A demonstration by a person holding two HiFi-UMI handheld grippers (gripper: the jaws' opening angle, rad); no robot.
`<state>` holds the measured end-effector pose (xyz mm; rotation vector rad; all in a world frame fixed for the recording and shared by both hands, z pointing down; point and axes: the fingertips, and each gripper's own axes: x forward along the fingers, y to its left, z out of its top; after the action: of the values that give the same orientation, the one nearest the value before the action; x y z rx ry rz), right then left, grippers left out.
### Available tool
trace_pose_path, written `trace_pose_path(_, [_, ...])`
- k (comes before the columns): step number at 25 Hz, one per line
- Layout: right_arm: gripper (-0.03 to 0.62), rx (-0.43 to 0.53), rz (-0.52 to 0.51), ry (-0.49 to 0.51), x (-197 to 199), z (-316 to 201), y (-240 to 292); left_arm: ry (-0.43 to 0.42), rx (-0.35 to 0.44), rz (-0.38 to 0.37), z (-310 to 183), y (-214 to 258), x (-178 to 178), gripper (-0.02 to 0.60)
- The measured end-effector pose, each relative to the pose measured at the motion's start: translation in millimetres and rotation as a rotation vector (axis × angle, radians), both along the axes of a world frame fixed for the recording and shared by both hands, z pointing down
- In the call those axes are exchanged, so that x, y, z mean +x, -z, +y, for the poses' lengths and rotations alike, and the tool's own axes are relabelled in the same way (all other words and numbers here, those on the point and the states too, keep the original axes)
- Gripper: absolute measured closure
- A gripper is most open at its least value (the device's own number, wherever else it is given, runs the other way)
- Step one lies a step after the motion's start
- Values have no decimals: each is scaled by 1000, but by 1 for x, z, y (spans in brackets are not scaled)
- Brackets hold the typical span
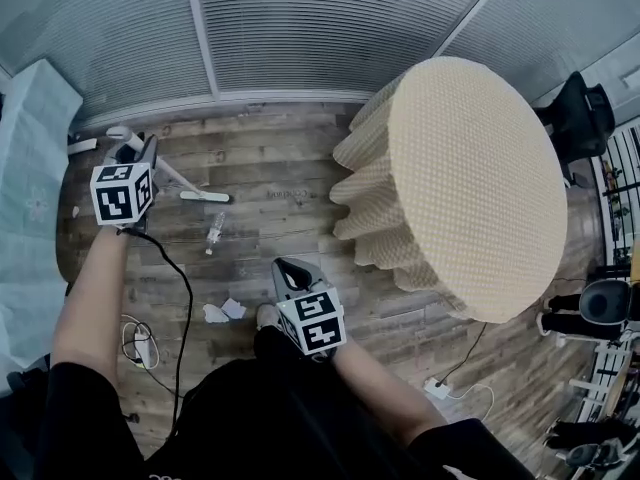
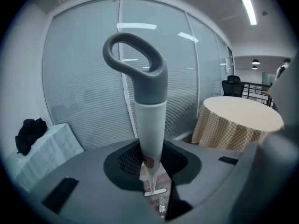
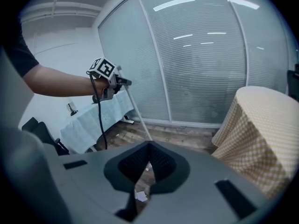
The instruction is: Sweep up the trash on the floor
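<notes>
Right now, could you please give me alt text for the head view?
The left gripper clamps a broom whose head rests on wooden floor near a plastic bottle and crumpled paper; the right gripper is empty, beside a round clothed table.

The person wears a black top (image 1: pixel 260 408) with short black sleeves (image 1: pixel 75 398). The left gripper (image 1: pixel 135 150), at the upper left of the head view, and the right gripper (image 1: pixel 288 268), at its centre, are both grey with smooth moulded shells. Each bears a white cube (image 1: pixel 122 193) printed with black square markers. A thin black cable (image 1: pixel 186 298) trails from the left one.
</notes>
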<state>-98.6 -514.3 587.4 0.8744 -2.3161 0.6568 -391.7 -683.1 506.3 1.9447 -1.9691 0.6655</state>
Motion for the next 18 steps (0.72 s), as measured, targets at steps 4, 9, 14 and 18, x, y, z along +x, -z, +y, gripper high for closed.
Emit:
trace_pose_path(4, [580,-18,35,30,8,-2,-8,46,-95,20,14,-60,9,491])
trace_pose_path(9, [580,-60,32,21,17,-8,-11,27,-226,6,64,-124,38,491])
trace_pose_path(14, [580,-60,26,43,9,-14,-14,-31,-228,8,91,-131,60,491])
trace_pose_path(18, [582,-50,6,65,0,-11,-12,-44,-233,7,106,-135,71,490])
